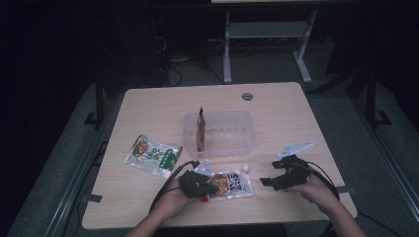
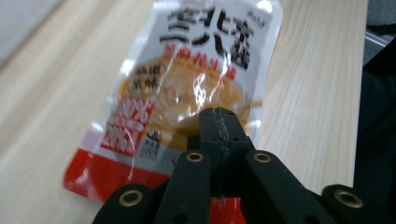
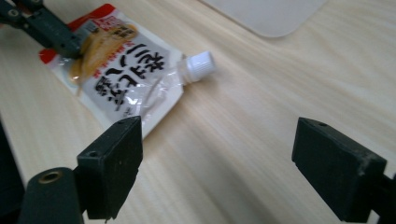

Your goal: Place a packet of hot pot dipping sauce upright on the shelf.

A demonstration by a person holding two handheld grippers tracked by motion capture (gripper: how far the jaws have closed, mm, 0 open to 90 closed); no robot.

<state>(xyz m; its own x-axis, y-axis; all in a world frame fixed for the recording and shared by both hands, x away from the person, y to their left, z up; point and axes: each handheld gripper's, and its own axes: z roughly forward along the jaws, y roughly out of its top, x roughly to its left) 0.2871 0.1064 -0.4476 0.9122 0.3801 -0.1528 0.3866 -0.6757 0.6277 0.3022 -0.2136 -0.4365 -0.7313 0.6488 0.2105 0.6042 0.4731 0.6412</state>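
A white, orange and red spouted pouch (image 1: 234,185) (image 2: 187,70) (image 3: 126,79) lies flat near the table's front edge, its white cap (image 3: 201,63) pointing toward the far side. My left gripper (image 1: 213,187) (image 2: 218,114) (image 3: 70,46) is over the pouch's lower half. Its jaws are closed together, pinching the wrinkled film. My right gripper (image 1: 271,173) (image 3: 224,158) hovers to the right of the pouch, wide open, with bare wood between its jaws.
A clear plastic container (image 1: 242,121) (image 3: 266,14) stands mid-table with a red pouch (image 1: 200,131) upright inside at its left end. A green and white pouch (image 1: 152,154) lies on the table (image 1: 276,98) at the left. A grey grommet (image 1: 247,96) is near the far edge.
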